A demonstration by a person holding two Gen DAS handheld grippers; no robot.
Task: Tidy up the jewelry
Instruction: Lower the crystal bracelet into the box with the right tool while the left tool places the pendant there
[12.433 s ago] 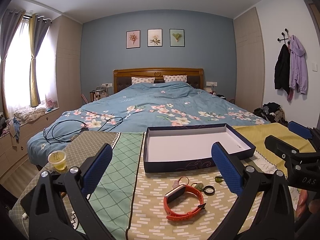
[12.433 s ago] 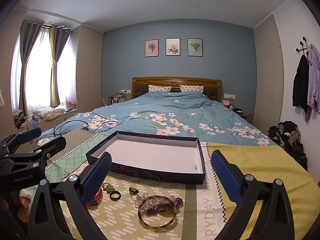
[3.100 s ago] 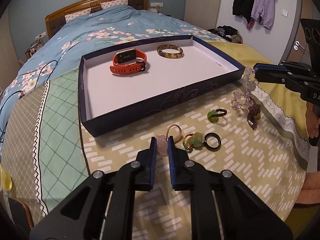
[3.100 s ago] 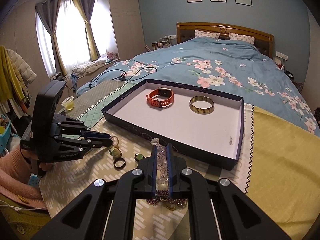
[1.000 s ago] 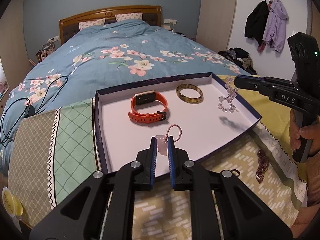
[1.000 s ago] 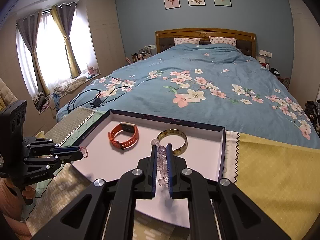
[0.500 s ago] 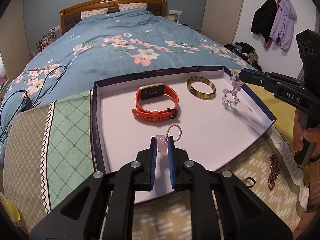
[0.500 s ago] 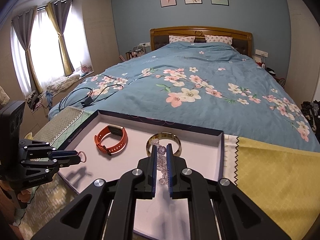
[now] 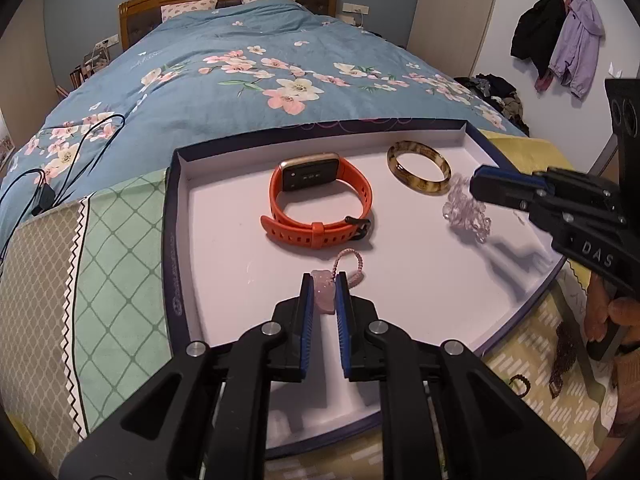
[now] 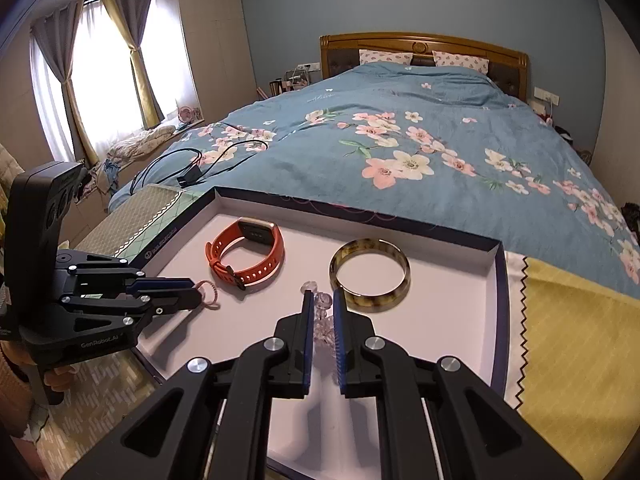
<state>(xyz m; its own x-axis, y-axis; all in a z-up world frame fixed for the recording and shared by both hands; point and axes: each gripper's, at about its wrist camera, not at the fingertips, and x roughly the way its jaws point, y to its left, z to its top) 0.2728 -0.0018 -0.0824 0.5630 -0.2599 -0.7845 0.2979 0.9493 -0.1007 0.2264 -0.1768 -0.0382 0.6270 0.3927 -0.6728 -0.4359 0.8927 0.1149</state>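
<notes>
A dark blue box lid with a white floor lies on the cloth-covered table. In it lie an orange watch and a brown bangle. My left gripper is shut on a pink stone charm with a pink cord loop, low over the tray's near left. My right gripper is shut on a clear crystal bead bracelet, which hangs just in front of the bangle.
A dark bead bracelet and a small dark ring lie on the yellow patterned cloth right of the tray. The blue floral bed lies behind, with a black cable at its left. A yellow cup shows at the lower left.
Both grippers have come lower and further over the tray with their pieces. The crystal bracelet now hangs close to the tray floor beside the bangle.
</notes>
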